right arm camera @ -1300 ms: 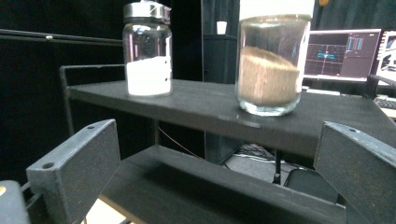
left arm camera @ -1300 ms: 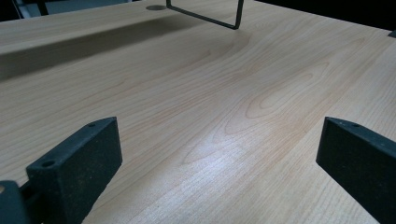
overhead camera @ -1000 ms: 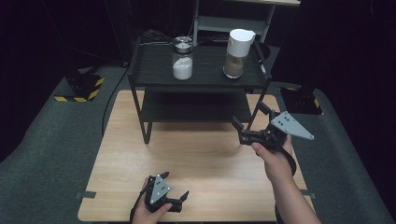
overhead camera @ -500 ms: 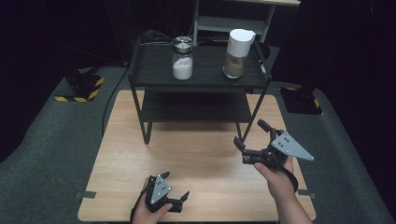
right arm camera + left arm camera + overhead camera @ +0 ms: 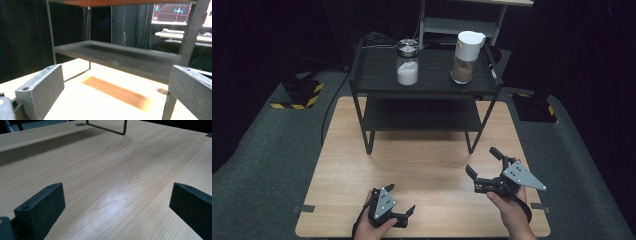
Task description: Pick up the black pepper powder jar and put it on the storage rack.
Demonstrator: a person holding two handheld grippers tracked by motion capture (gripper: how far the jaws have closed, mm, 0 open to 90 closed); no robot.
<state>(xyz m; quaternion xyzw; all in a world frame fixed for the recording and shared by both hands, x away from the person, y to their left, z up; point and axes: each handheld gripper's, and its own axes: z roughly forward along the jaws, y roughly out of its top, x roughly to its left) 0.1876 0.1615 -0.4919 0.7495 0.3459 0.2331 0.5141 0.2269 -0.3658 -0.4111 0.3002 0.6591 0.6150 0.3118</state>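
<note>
Since a second ago: right gripper (image 5: pixel 486 161) has drawn back from the rack toward the near table edge and sunk lower over the wood; left gripper (image 5: pixel 401 201) has stayed put at the near edge
Left gripper: held low over the wooden table (image 5: pixel 432 165) near its front edge, jaws spread wide with bare tabletop between them, as its own view confirms
Glass jar (image 5: pixel 407 62): upright on the top shelf of the black two-tier rack (image 5: pixel 362 65), left of centre, white powder in its lower half, metal lid on
White-lidded container (image 5: pixel 466 57): upright on the same shelf, right of the jar and well apart from it, brown contents at the bottom
Right gripper: raised off the table in front of the rack's right front leg, jaws wide apart and clasping nothing, pointed toward the lower shelf (image 5: pixel 117 56), which fills its own view
Both containers: well apart from either gripper, untouched
</note>
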